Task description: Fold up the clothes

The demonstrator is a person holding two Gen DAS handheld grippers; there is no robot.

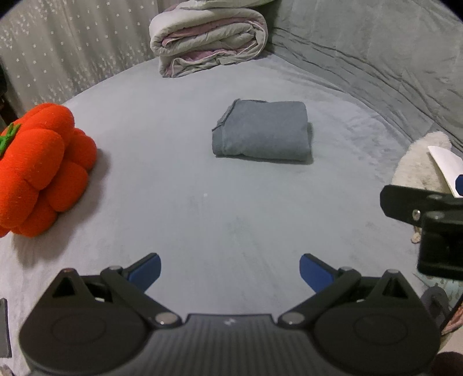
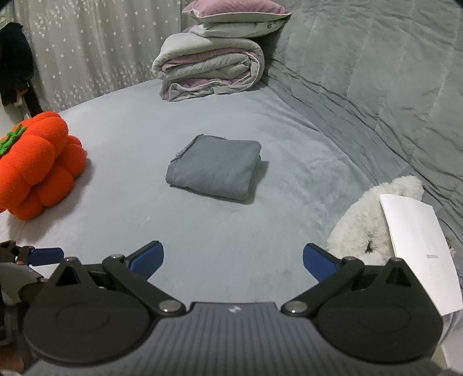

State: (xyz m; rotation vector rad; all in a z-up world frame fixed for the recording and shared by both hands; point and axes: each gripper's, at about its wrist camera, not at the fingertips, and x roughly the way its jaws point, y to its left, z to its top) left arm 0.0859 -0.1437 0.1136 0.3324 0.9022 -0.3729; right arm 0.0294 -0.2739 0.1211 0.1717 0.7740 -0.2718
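Left gripper: blue-tipped fingers spread wide, holding nothing, low over the grey bed sheet. Right gripper: fingers likewise wide apart, empty, just to the right of the left one. Folded grey garment: compact rectangle lying flat on the sheet, well ahead of both grippers, touched by neither. Orange pumpkin cushion: ahead to the left. White plush toy with white card leaning on it: close on the right. Rolled duvet with pillows on top: far ahead, beyond the garment.
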